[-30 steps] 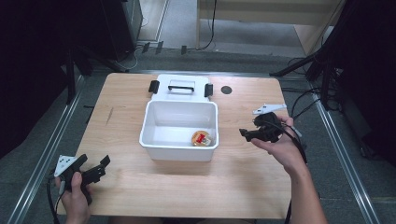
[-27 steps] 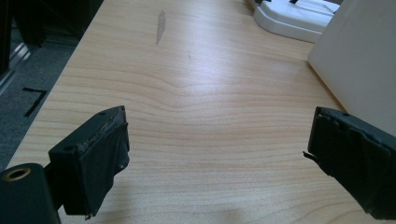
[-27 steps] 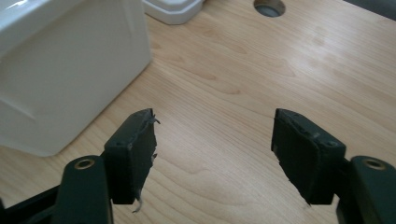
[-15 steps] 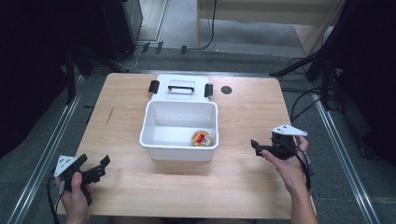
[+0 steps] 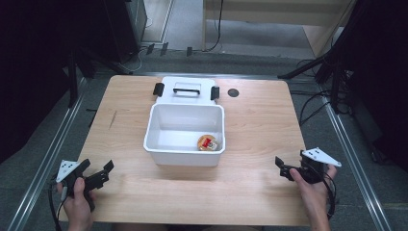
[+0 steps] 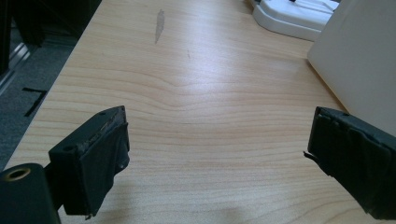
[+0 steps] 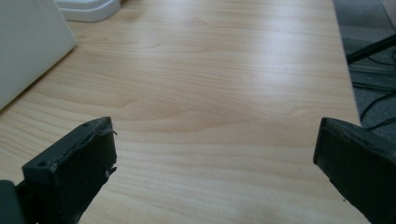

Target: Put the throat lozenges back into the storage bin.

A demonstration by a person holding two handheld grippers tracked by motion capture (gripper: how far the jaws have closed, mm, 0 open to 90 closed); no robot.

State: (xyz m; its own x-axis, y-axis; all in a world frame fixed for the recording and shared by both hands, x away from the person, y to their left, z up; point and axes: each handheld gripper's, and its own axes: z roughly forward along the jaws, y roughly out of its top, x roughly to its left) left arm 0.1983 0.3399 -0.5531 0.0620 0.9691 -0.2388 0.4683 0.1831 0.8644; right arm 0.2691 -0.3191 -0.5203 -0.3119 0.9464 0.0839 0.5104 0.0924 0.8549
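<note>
Grippers rest apart at the table's (image 5: 250,192) near corners, the right gripper (image 5: 285,169) with jaws just opened wide and empty, the left gripper (image 5: 98,174) likewise agape, since the round snack (image 5: 208,143) already lies inside the white bin (image 5: 163,154) before its detached lid (image 5: 187,85).

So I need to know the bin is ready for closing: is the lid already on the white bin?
No, the white bin stands open with a round item inside, and its lid lies flat on the table behind it.
</note>
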